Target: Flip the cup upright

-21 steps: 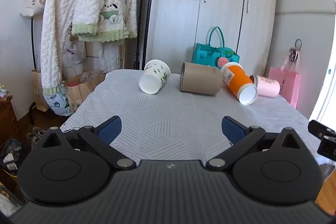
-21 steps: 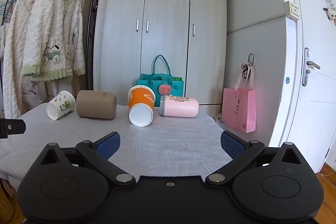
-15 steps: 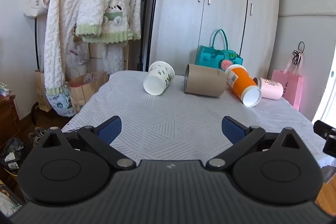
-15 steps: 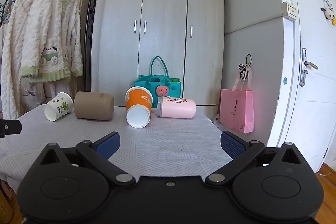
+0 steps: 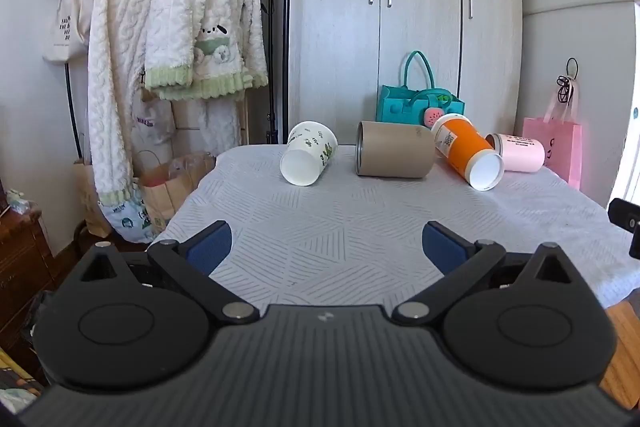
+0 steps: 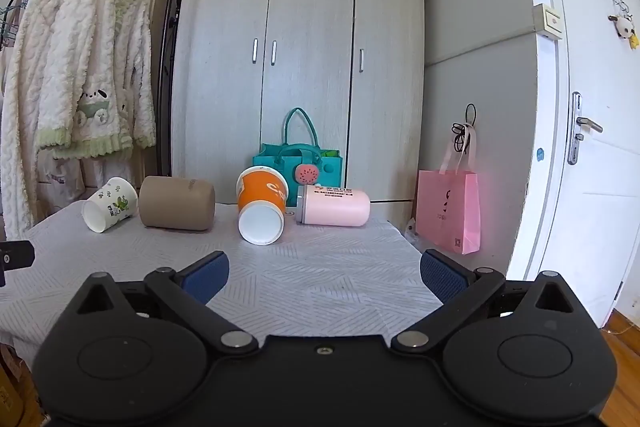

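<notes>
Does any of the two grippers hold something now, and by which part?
Nothing is held. The left gripper and right gripper both have open, empty jaws.

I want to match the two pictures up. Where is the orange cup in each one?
Left wrist view: the orange cup lies on its side at right of centre, between the brown tube and the pink cup.
Right wrist view: the orange cup lies near the centre, mouth toward the camera.
Shared landmark: the teal bag right behind it.
</notes>
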{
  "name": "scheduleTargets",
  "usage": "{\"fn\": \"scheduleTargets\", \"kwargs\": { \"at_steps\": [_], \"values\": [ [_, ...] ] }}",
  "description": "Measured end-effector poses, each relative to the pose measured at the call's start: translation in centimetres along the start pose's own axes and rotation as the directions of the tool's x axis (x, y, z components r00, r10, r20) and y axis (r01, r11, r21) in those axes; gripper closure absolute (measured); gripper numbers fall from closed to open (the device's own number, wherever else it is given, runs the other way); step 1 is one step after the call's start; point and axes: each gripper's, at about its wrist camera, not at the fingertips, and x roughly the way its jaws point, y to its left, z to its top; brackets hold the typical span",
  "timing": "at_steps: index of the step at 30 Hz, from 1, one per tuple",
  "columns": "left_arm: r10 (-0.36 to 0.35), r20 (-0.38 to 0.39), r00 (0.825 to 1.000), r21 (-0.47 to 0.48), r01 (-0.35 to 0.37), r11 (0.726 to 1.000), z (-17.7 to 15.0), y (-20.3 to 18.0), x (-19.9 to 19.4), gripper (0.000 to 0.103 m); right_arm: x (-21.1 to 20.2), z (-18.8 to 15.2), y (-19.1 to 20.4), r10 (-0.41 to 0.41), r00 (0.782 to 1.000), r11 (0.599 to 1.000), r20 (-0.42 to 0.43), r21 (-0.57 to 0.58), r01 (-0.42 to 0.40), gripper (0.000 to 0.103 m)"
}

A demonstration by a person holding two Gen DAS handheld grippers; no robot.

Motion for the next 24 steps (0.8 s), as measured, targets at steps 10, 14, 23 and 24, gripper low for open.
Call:
{"fn": "scheduleTargets", "kwargs": {
  "at_steps": [10, 14, 23, 24],
  "values": [
    [-0.075, -0.006, 0.997, -0.007, 0.075, 0.997, -0.17, -0.07, -0.36, 0.000, -0.06, -0.15, -0.05, -0.004, 1.000, 1.000, 0.000, 0.001, 0.004, 0.000],
    [-0.076, -0.011, 0.997, -0.007, 0.076, 0.997, -0.12, -0.11, -0.38, 0.000, 0.14, -0.12, 0.09, -0.008, 1.000, 1.000, -0.004, 0.001, 0.008, 0.000],
    [-0.062, -0.019, 0.998, 0.002, 0.062, 0.998, -0.07, -0.02, -0.23, 0.000, 0.13, -0.18, 0.00, -0.018, 1.000, 1.000, -0.002, 0.002, 0.018, 0.000],
    [-0.061, -0.021, 0.998, 0.001, 0.061, 0.998, -0.07, 0.00, -0.23, 0.000, 0.13, -0.18, -0.01, -0.019, 1.000, 1.000, -0.001, 0.002, 0.019, 0.000]
  ]
}}
